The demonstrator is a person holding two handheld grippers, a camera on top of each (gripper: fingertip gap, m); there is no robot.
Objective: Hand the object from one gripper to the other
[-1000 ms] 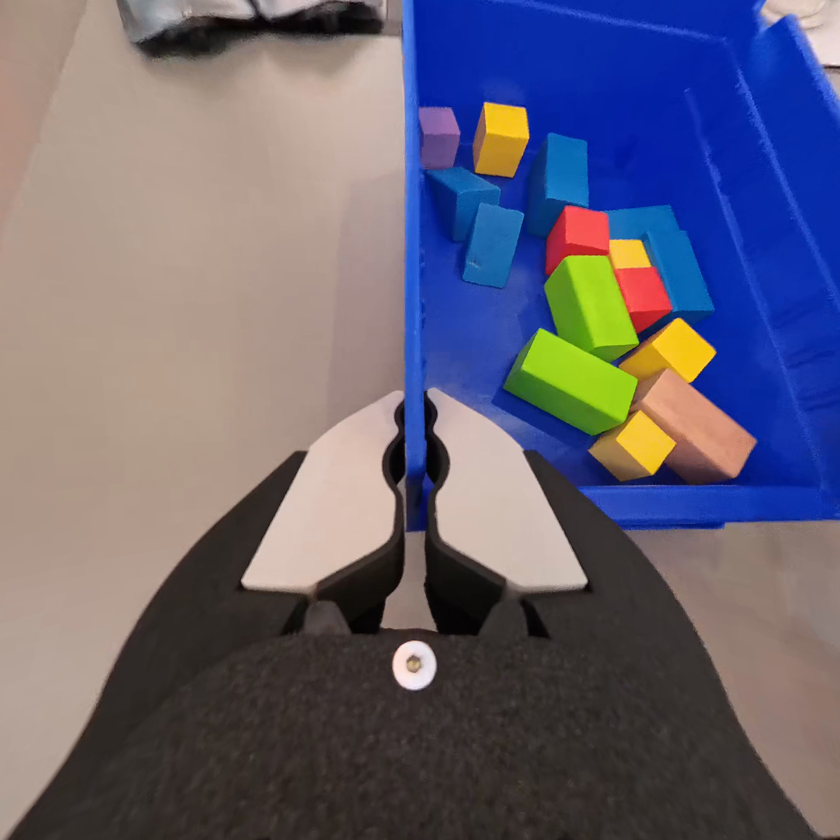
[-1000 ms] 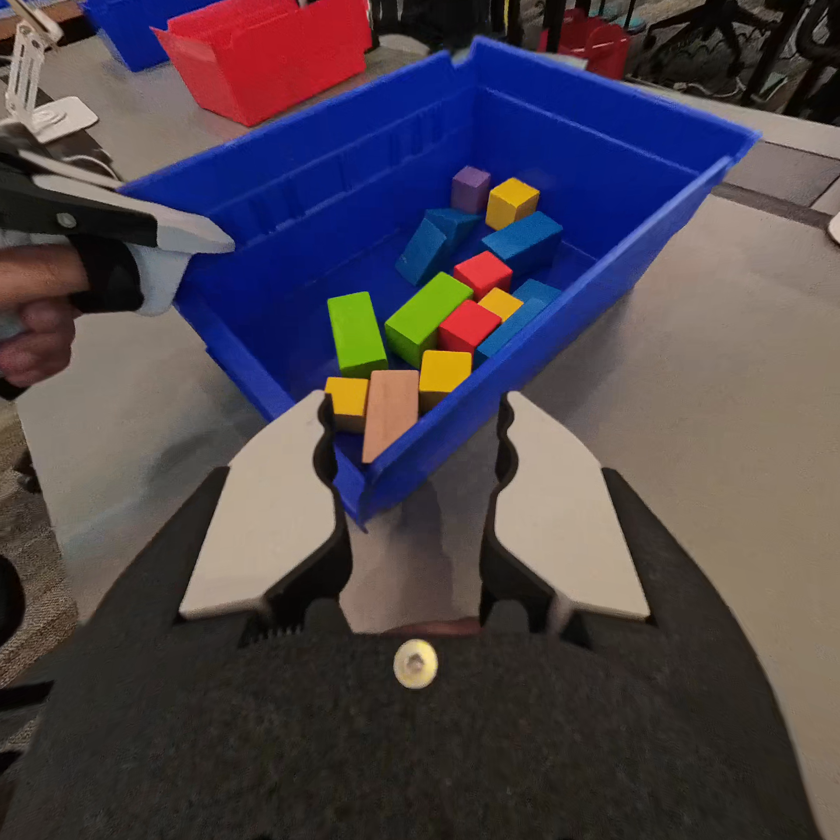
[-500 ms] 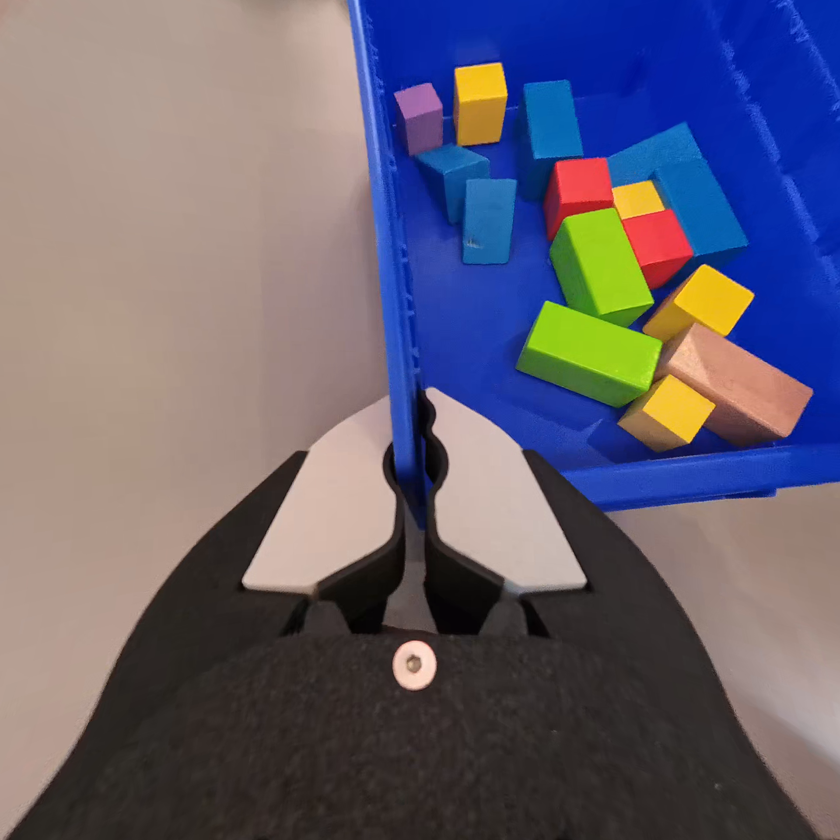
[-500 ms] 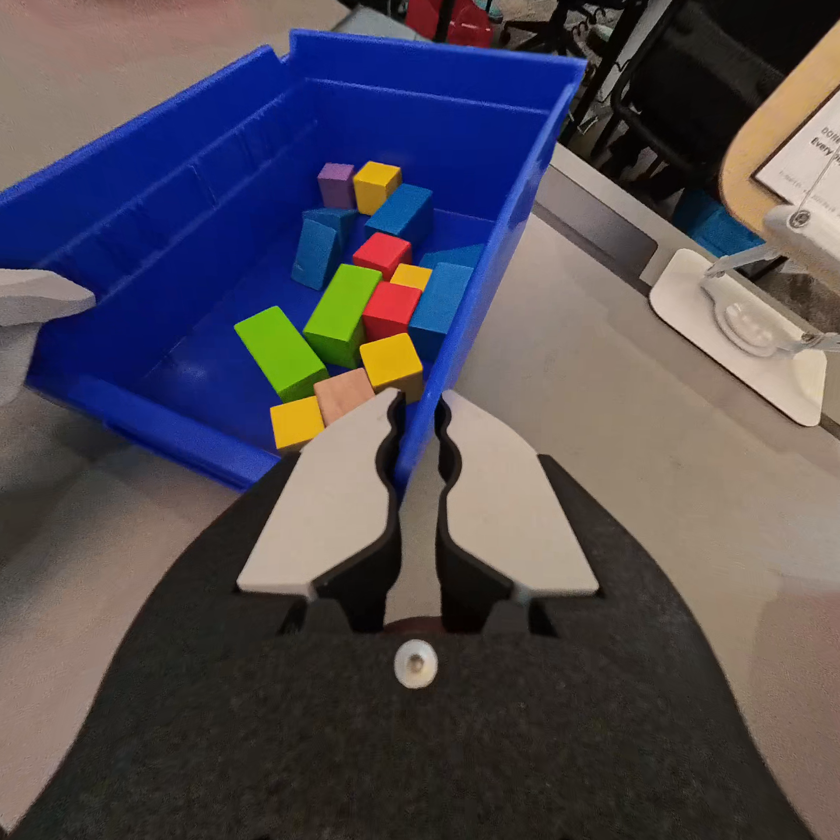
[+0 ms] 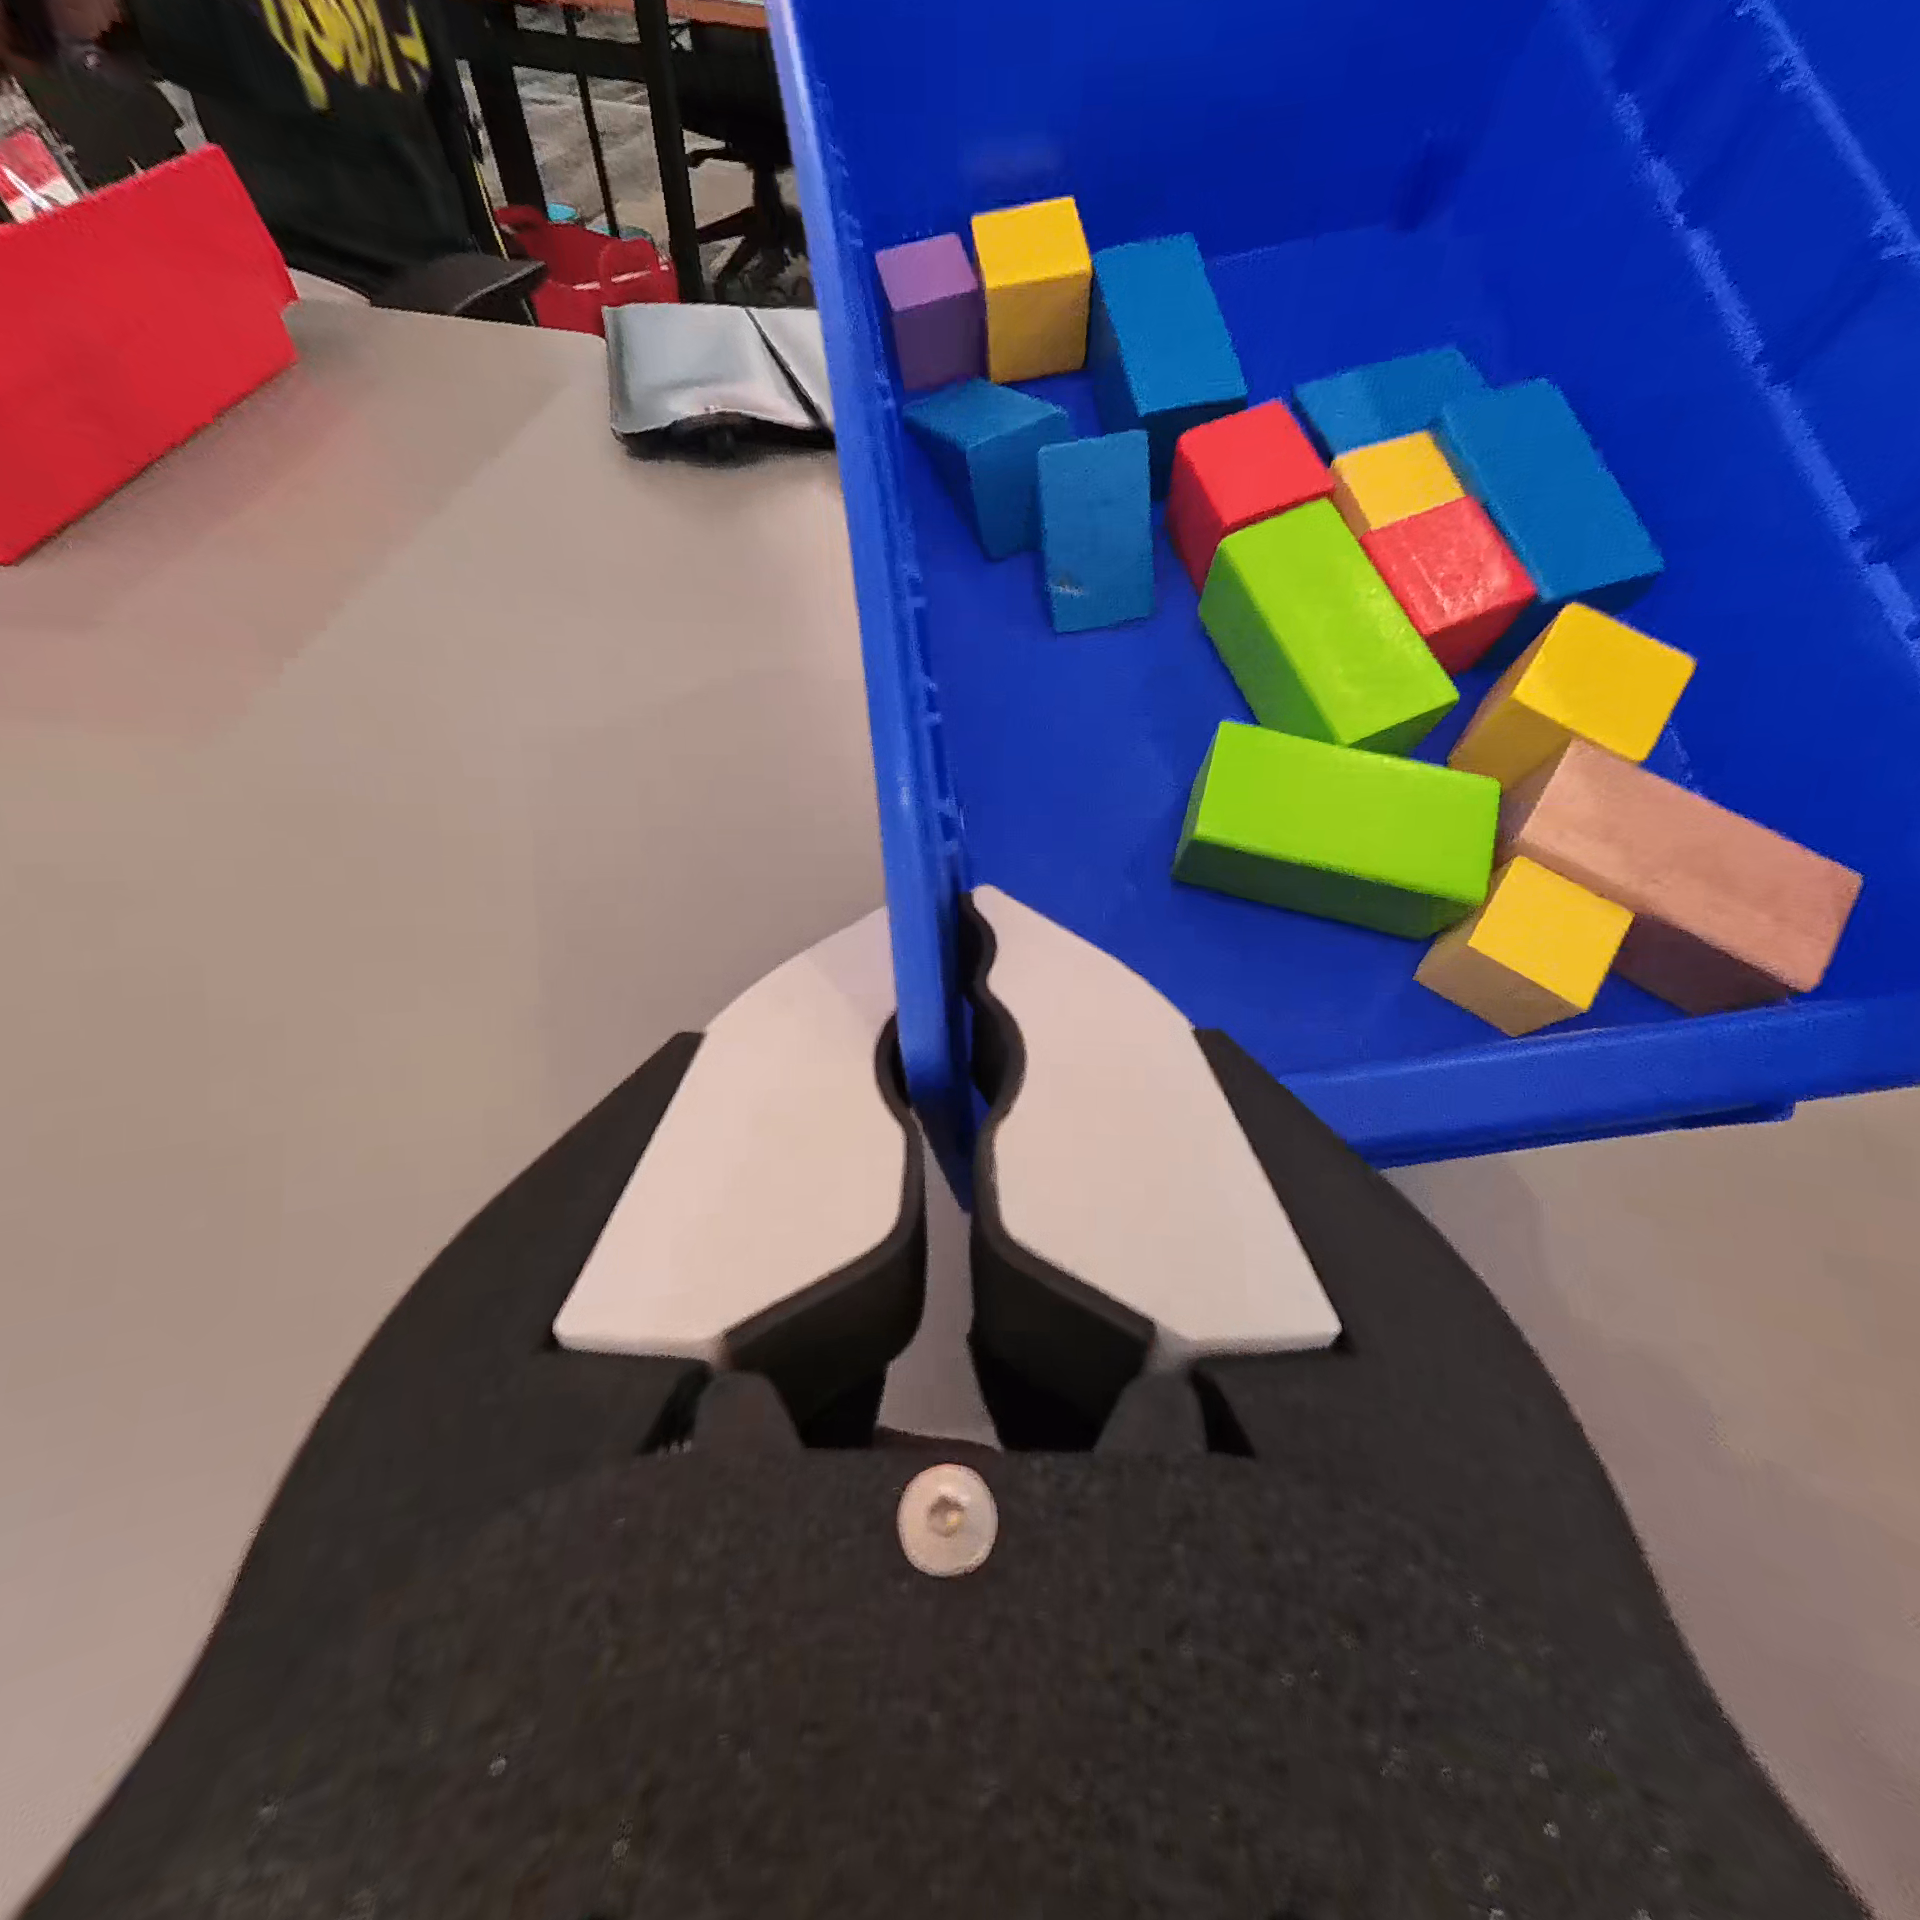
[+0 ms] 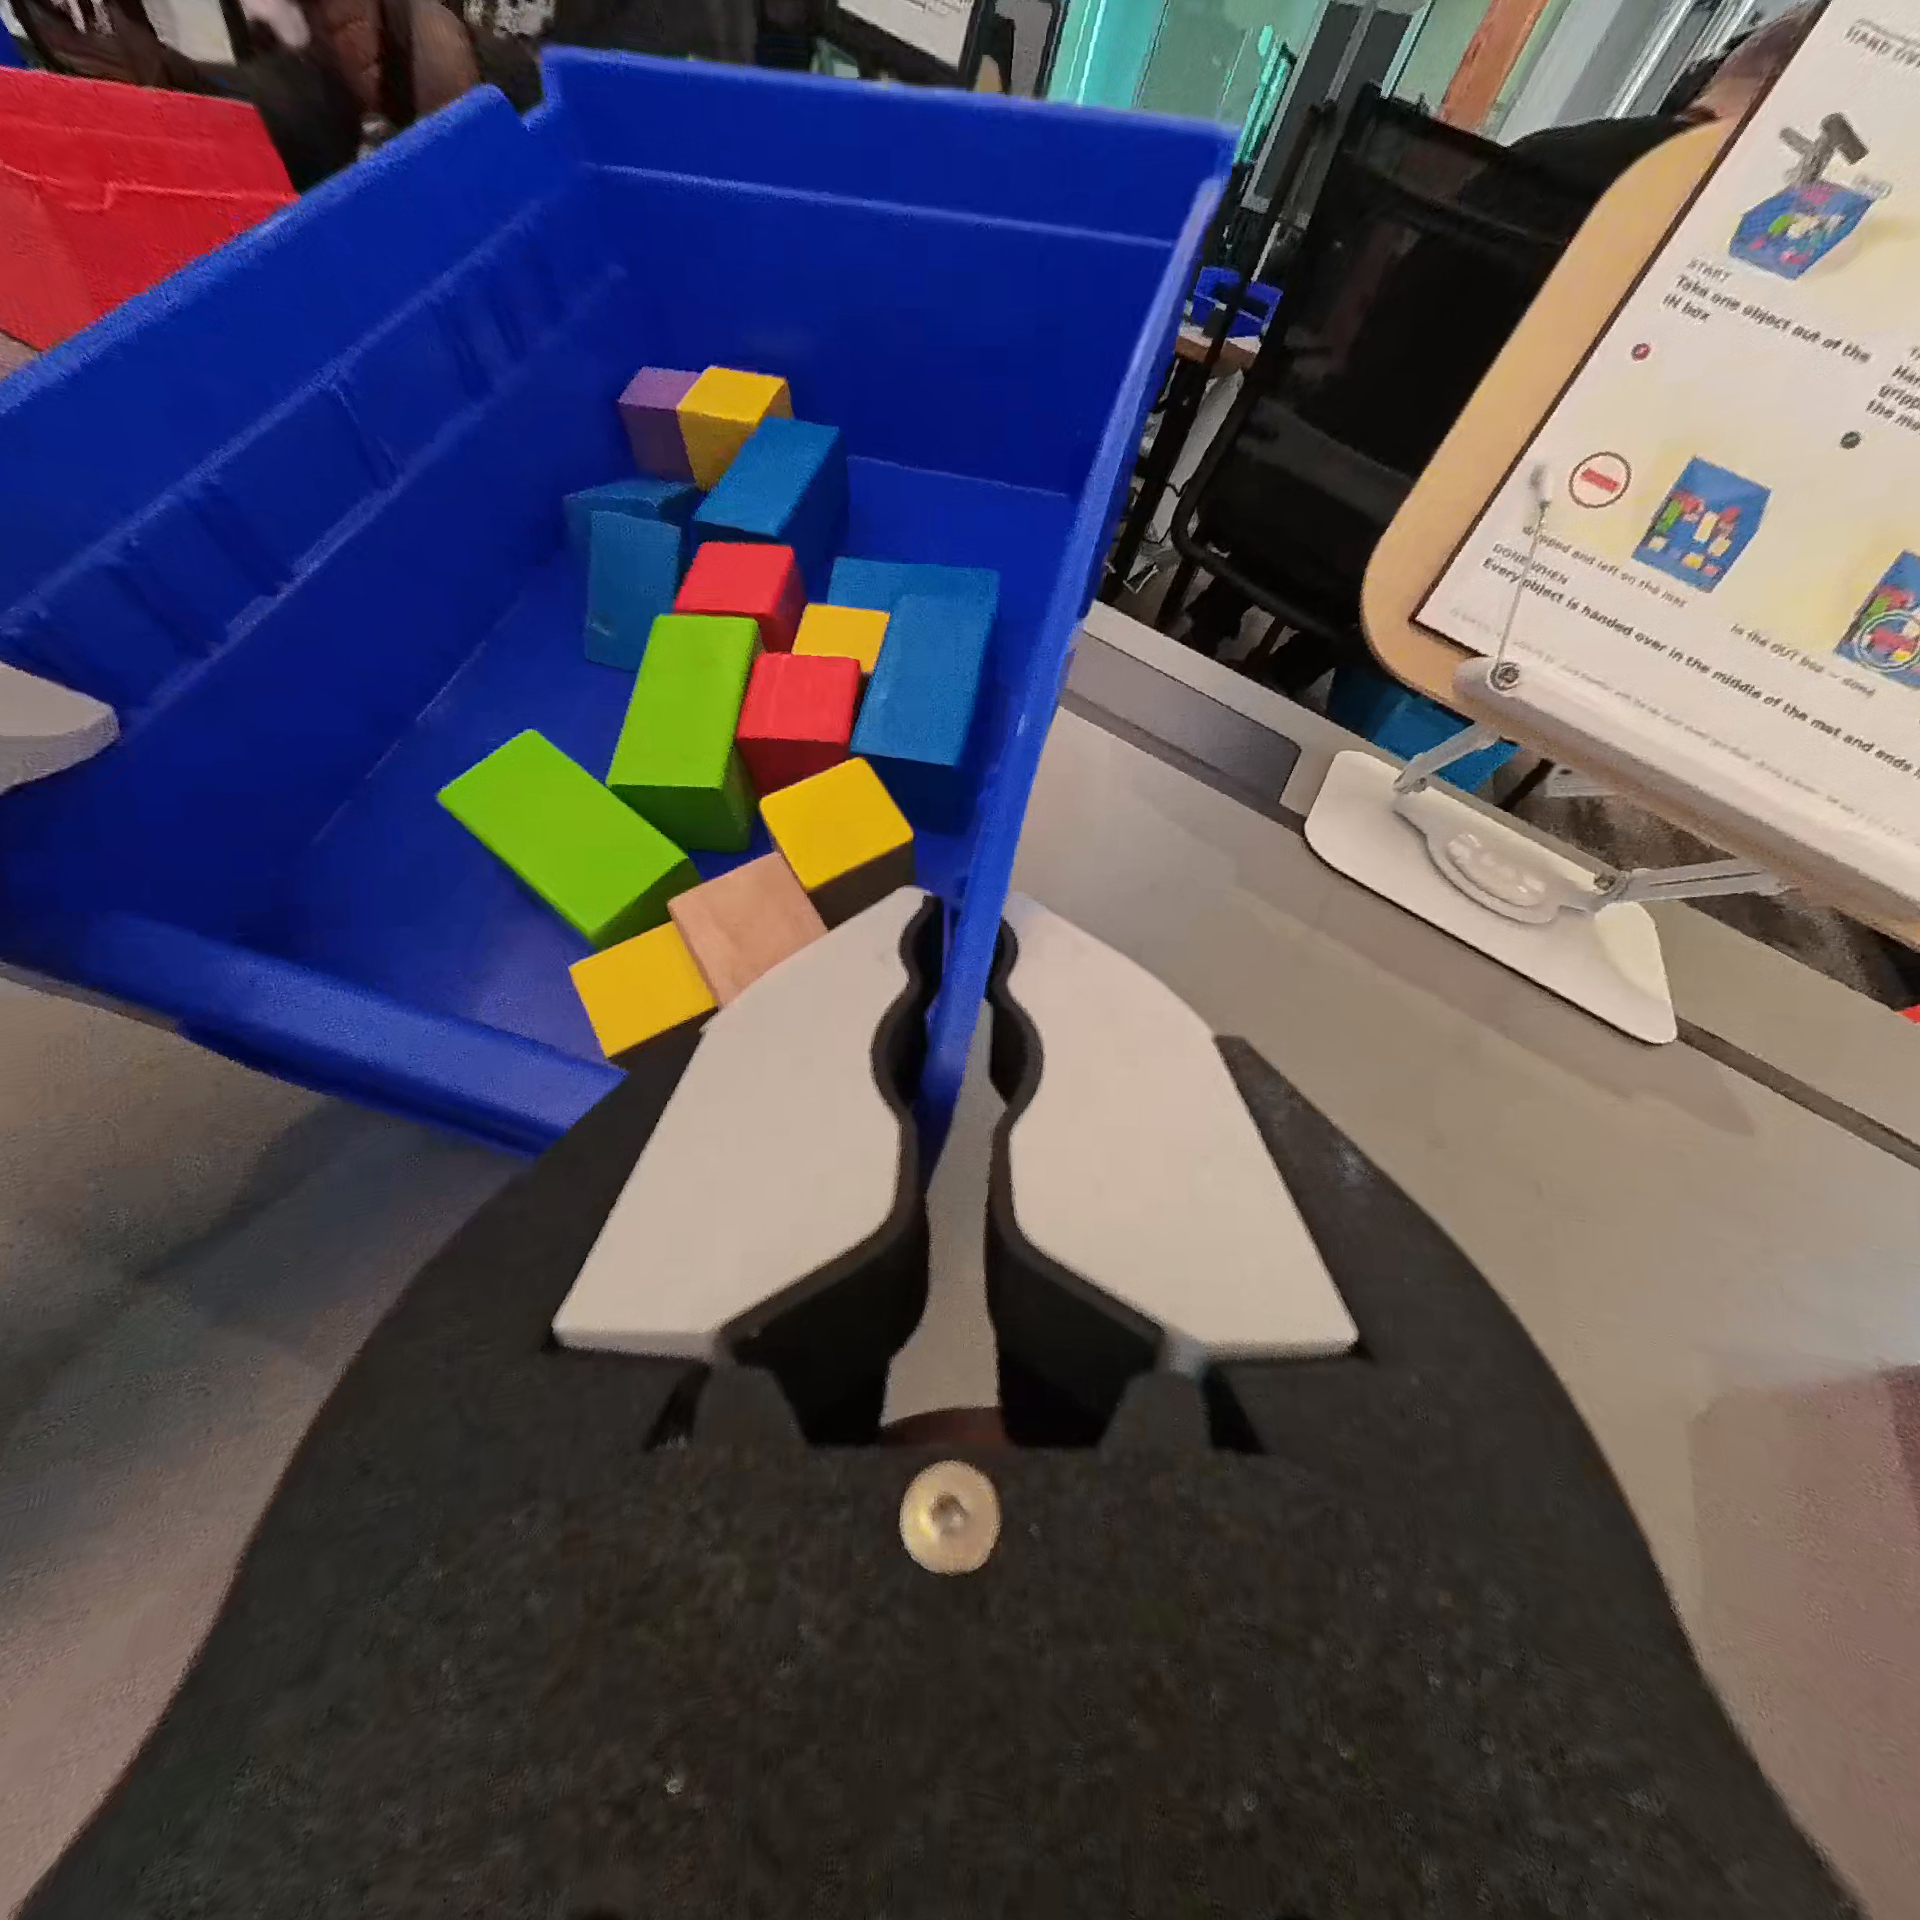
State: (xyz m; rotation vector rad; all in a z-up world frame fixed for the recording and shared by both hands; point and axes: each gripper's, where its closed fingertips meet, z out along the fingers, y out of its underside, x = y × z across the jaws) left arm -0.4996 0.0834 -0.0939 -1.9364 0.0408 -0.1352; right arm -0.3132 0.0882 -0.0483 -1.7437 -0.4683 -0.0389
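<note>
Above the grey desk (image 5: 364, 727), I am pinching the blue bin (image 5: 1299, 125) from both sides: left gripper (image 5: 940, 914) clamping one side wall, right gripper (image 6: 961, 914) clamping the opposite wall. Coloured blocks (image 6: 686, 717) are lying loose inside the tilted bin.

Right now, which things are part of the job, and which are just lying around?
Part of the job:
left gripper, shut on the blue plastic bin
right gripper, shut on the bin too
coloured wooden blocks

Just lying around:
red plastic bin
instruction board on white stand
grey pouch
</note>
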